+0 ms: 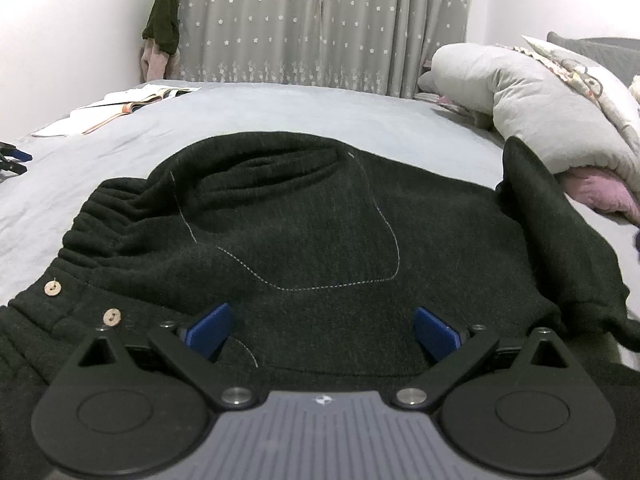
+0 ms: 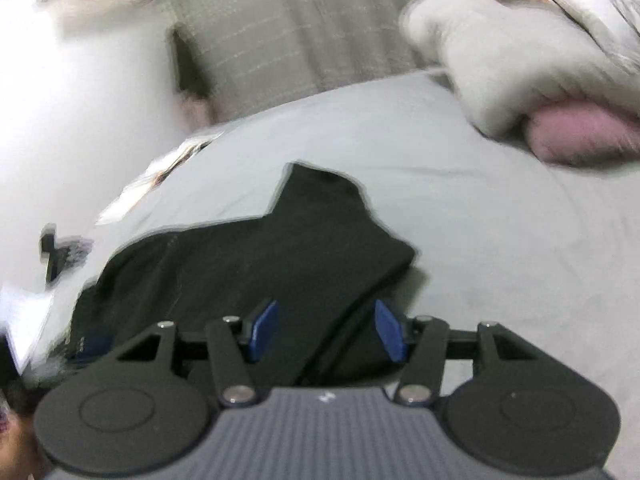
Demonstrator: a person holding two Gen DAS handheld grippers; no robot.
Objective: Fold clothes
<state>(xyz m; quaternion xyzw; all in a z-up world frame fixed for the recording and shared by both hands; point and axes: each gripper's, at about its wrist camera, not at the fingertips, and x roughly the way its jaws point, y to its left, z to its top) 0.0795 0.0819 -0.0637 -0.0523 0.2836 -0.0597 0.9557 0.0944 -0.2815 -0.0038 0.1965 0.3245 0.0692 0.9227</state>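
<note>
Both claws hover over the dark trousers [image 1: 320, 232] on the bed [image 1: 280, 112]: your left claw [image 1: 324, 330] gapes wide, empty, above the seat, while your right claw [image 2: 326, 332], half open, straddles an unpinched fold running away leftward.

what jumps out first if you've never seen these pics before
A dark knitted garment with wooden buttons fills the middle of the grey bed, spread out in front of the open left tongs. A bundled pale duvet sits at the far right. The right wrist view is blurred, its right tongs open over the garment's edge.
</note>
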